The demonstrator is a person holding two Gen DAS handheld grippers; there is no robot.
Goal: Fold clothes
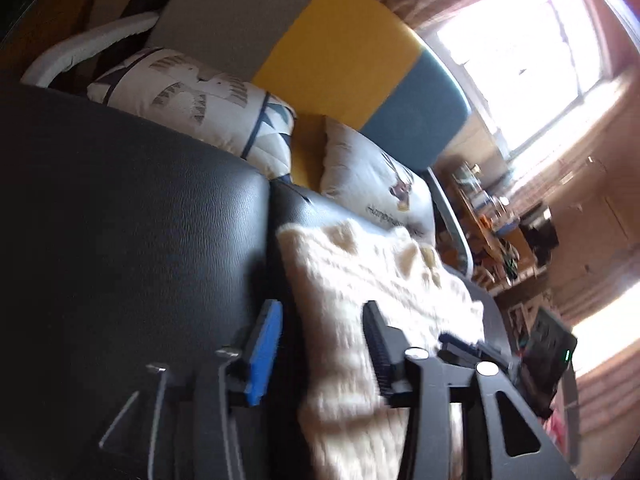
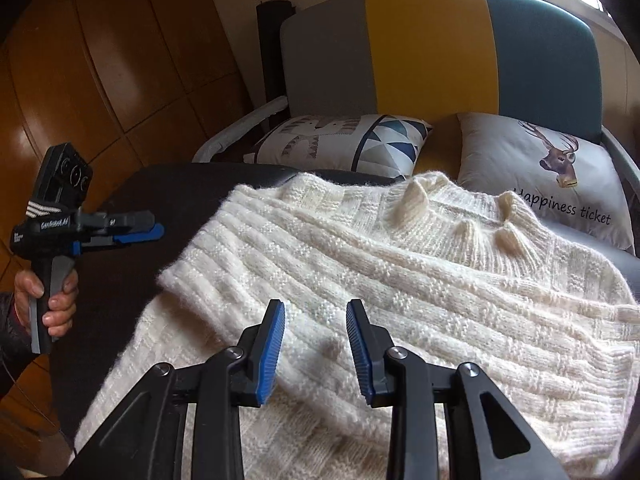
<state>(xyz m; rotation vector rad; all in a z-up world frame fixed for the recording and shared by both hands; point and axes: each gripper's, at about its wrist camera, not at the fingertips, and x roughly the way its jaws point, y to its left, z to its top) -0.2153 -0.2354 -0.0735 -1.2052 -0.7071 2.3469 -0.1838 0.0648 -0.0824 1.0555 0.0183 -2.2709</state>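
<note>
While spread over the near hem with nothing pinched, right gripper (image 2: 316, 350) hovers above cream sweater (image 2: 360, 280), likely lining up the next fold. Left gripper (image 2: 138, 226), off to the left in a hand (image 2: 50, 296), jaws parted and empty too, clear of the knit. Sweater laid flat on black leather seat (image 1: 140, 220), 1 side folded in. Beyond, 2 cushions (image 2: 552, 172) on a sofa (image 2: 424, 48). No containers in sight.
</note>
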